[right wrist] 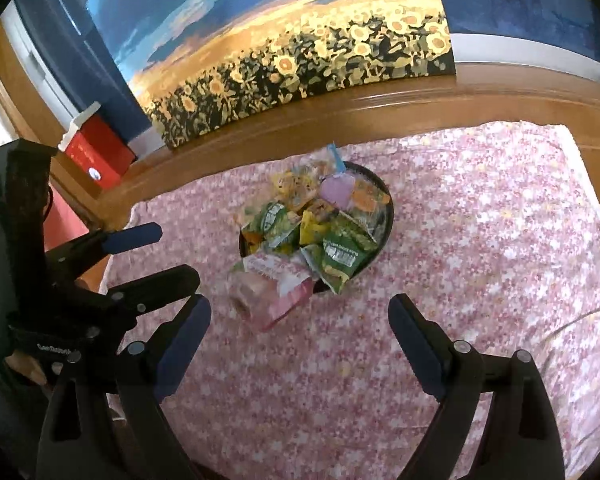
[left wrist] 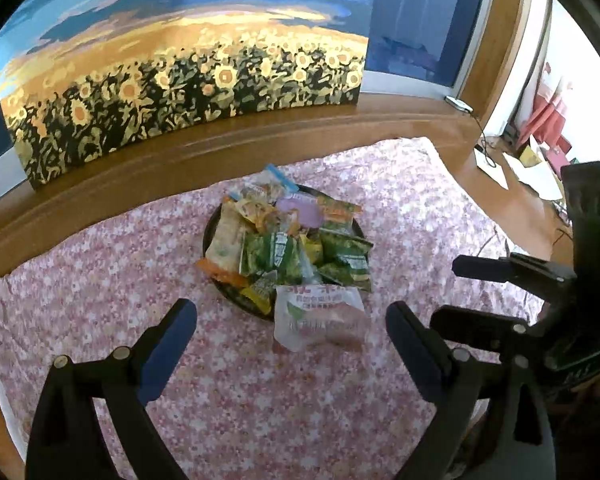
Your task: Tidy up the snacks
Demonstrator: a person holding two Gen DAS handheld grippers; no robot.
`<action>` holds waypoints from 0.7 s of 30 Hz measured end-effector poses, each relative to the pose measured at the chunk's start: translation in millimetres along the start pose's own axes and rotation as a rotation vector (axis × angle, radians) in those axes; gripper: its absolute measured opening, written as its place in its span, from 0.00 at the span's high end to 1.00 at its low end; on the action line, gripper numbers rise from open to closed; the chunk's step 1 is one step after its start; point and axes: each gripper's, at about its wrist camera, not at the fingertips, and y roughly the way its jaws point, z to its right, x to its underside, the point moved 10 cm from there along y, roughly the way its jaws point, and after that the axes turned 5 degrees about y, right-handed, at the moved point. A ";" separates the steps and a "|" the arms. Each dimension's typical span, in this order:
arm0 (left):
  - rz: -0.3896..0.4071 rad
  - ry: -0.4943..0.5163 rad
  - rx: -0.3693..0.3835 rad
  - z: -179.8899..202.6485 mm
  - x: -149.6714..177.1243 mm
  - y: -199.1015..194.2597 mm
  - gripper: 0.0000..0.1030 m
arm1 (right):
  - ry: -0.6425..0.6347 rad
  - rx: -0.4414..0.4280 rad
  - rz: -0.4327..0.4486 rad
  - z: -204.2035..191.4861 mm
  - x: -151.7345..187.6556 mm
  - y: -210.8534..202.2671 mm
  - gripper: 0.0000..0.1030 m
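Two tools, left tool (left wrist: 292, 320) and right tool (right wrist: 300, 312), spread wide, empty. Colourful snack packets (left wrist: 284, 236) heaped in round dark tray (left wrist: 209, 236) on pink floral cloth (left wrist: 100, 280); translucent white packet (left wrist: 318, 316) half off tray rim, blurred, print unreadable.

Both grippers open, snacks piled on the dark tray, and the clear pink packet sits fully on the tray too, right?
Not quite. The clear pink packet hangs off the near rim of the dark tray, resting mostly on the floral cloth; the left wrist view shows it. Both grippers are open, snacks piled.

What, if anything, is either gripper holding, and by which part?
Nothing is held. The left gripper and right gripper are both open and empty, apart from the pink snack packet hanging off the plate.
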 end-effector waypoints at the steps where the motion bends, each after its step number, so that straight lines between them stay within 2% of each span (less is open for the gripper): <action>1: 0.001 -0.004 0.003 -0.9 0.3 -0.2 0.05 | -0.003 0.003 0.002 0.0 -0.4 -0.4 0.11; 21: -0.010 -0.016 0.027 -6.3 2.5 7.5 0.05 | -0.015 0.021 -0.020 0.9 -3.4 7.4 0.10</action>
